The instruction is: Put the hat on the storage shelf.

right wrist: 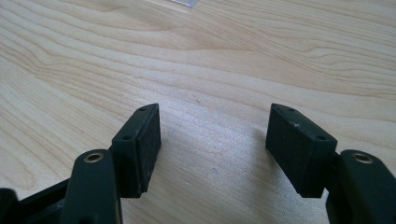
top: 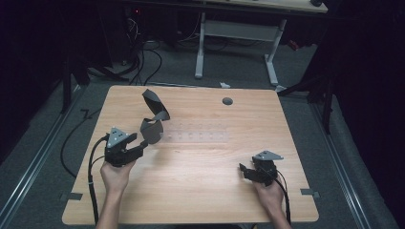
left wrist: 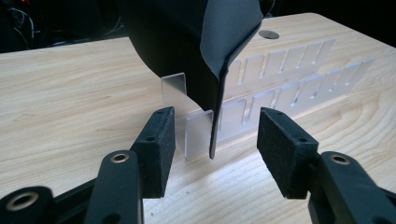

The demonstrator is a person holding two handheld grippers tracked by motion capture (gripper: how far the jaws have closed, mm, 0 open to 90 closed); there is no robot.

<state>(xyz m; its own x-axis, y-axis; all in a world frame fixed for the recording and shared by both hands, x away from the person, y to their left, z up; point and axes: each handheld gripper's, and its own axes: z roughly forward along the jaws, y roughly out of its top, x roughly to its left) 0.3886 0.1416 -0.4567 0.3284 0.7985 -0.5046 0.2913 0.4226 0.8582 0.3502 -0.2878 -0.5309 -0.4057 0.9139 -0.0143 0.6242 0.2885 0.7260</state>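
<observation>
A dark grey flexible sheet (top: pixel 154 116), curled and twisted, stands upright at the left end of a clear slotted plastic rack (top: pixel 200 136) on the wooden table (top: pixel 200 191). My left gripper (top: pixel 142 144) is just in front of it, open. In the left gripper view the sheet's (left wrist: pixel 187 42) lower edge hangs between the two pads (left wrist: pixel 156 149) with a gap on each side, and the clear rack (left wrist: pixel 280 79) runs off to the right behind it. Near the table's right front, my right gripper (top: pixel 244 171) rests low and open, with only bare wood between its jaws (right wrist: pixel 214 149).
A round grey grommet (top: pixel 227 101) sits in the table top near the far edge. Beyond the table stands a desk with white legs (top: pixel 199 47), and black cables (top: pixel 143 67) lie on the floor. A cable trails from each gripper towards the front edge.
</observation>
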